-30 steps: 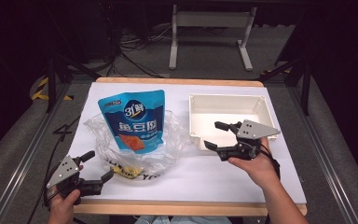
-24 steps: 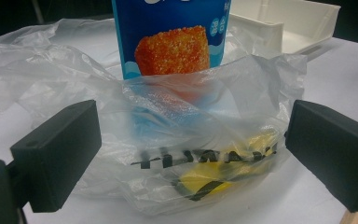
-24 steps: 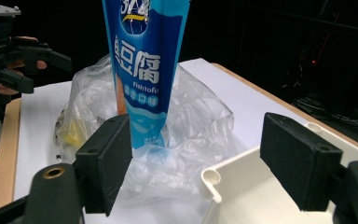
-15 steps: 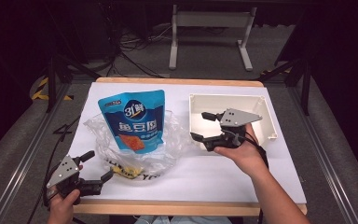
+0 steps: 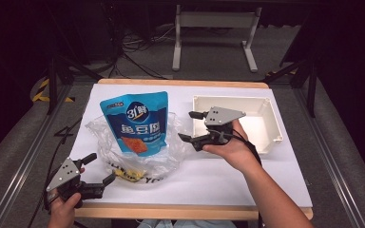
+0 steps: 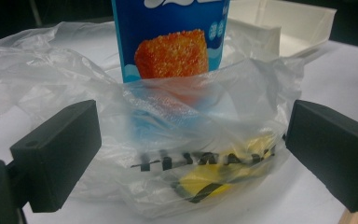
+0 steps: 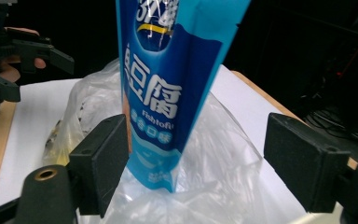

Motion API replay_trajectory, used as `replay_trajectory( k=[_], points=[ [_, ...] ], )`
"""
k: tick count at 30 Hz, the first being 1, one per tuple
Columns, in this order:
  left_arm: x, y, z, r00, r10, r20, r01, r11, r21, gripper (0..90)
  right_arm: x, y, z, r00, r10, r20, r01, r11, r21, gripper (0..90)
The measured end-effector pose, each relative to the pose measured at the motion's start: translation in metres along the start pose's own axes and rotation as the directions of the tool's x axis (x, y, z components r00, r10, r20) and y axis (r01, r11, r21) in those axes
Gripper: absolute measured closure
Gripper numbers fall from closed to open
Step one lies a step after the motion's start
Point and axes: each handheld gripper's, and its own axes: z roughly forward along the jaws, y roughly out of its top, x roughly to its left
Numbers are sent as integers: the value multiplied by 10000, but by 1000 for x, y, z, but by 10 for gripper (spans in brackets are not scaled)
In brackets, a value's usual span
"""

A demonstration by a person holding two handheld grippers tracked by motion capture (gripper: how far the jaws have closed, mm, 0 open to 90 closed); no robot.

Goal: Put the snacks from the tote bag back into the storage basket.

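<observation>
Tall blue foil snack pouch: white Chinese characters "豆腐" running down it, small "Fishtofu" beneath, smaller characters under that too blurred to read. Top logo starts with "3". Crumpled clear plastic bag: black lettering, illegible.
</observation>
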Motion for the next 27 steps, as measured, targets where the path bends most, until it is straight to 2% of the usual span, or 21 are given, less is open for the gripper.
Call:
replay_trajectory(
  k=[10, 13, 14, 19, 21, 24, 25, 26, 27],
  points=[
    [-1, -1, 0, 10000, 28, -35, -30, 9990, -446, 41, 4, 12, 38, 9976, -31, -694, 24, 9999, -100, 217],
    [-1, -1, -1, 10000, 44, -43, -46, 9993, -367, 41, 2, 12, 45, 9977, -65, -670, 60, 10000, -78, 211],
    [-1, -1, -1, 10000, 48, -40, -49, 9993, -375, 41, -1, 11, 52, 9984, 7, -566, -8, 10000, -28, 199],
    [-1, -1, 0, 9999, 112, -38, -113, 9990, -427, 41, -6, 7, 63, 9992, 168, -361, -167, 9999, 32, 179],
    [0, -1, 0, 9999, 121, -40, -123, 9990, -422, 41, -8, 5, 69, 9991, 205, -372, -209, 9997, -103, 166],
    [0, -1, 0, 9999, 120, -49, -122, 9991, -413, 41, -8, 2, 76, 9977, 318, -603, -330, 9993, -180, 166],
    [0, -1, 0, 9999, 141, -57, -143, 9991, -398, 41, -8, 0, 83, 9952, 388, -898, -410, 9989, -228, 166],
    [0, -1, 0, 9998, 162, -63, -164, 9991, -383, 41, -8, 0, 83, 9952, 388, -898, -410, 9989, -228, 166],
    [0, -1, 0, 9998, 188, -81, -190, 9992, -344, 41, -6, -2, 88, 9916, 415, -1226, -460, 9984, -338, 163]
  ],
)
